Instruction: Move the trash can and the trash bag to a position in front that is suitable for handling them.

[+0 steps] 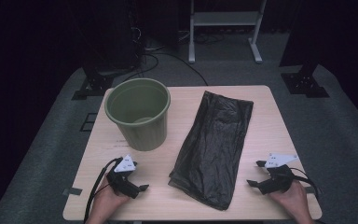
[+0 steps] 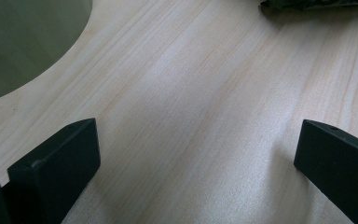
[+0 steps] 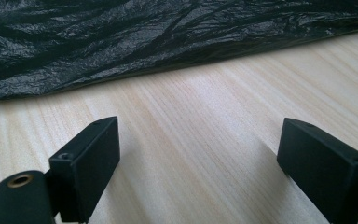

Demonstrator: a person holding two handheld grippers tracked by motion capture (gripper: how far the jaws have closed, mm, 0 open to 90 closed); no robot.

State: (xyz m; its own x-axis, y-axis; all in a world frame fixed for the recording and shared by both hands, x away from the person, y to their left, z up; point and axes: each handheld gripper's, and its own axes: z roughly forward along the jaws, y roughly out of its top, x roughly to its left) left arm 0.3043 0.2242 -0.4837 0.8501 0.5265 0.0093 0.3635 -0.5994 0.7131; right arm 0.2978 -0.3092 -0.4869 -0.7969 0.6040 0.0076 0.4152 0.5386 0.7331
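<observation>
Both pairs of jaws stand wide with only bare wood between them. The left gripper [image 1: 137, 179] and right gripper [image 1: 257, 173] rest near the table's [image 1: 261, 100] front edge, flanking the black bag [image 1: 214, 144]. The bag lies flat mid-table beside the green bin [image 1: 139, 114], its long axis running from front edge to back right corner. Thin plastic could slip, or only one layer get pinched, leaving its mouth shut.

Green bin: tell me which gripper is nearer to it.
Left. The left gripper sits just in front of the green bin; the right gripper rests beyond the black bag.
</observation>
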